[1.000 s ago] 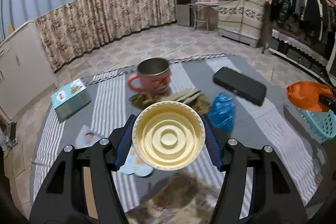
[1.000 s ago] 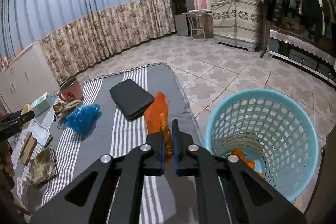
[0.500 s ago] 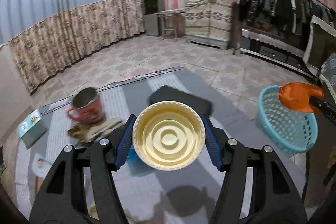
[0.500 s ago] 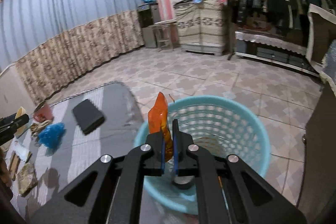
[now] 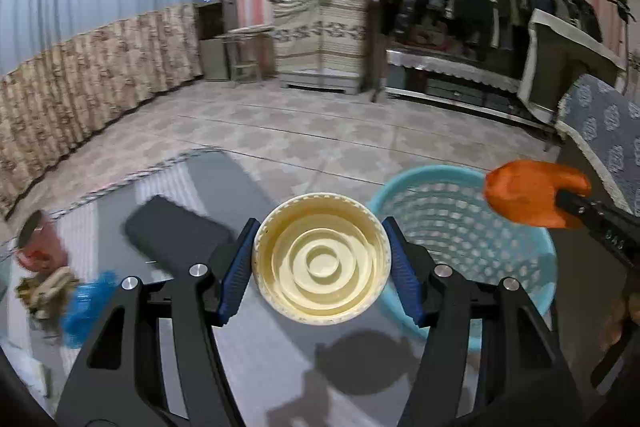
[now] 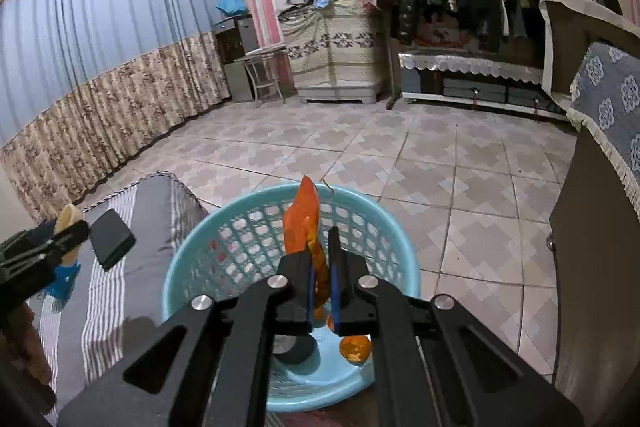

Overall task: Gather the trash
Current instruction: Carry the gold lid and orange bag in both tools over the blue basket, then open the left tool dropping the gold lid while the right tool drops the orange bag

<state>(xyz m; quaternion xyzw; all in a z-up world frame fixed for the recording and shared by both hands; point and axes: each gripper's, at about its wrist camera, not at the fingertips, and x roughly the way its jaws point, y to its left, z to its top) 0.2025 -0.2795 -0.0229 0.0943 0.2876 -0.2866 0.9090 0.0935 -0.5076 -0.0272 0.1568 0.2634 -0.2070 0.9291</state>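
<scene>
My left gripper is shut on a cream plastic cup, seen bottom-on, held above the striped mat just left of the light-blue basket. My right gripper hangs over the basket; its jaws stand slightly apart with an orange plastic bag between them, still upright. The bag also shows in the left wrist view. Orange scraps and a dark round object lie in the basket's bottom.
On the striped mat lie a black case, a crumpled blue bag, a red mug and brownish wrappers. A dark cabinet stands right of the basket. Tiled floor lies beyond.
Both grippers have swung right toward the basket. The right gripper now sits over its middle and its jaws have parted a little around the orange bag. The left still holds the cup.
</scene>
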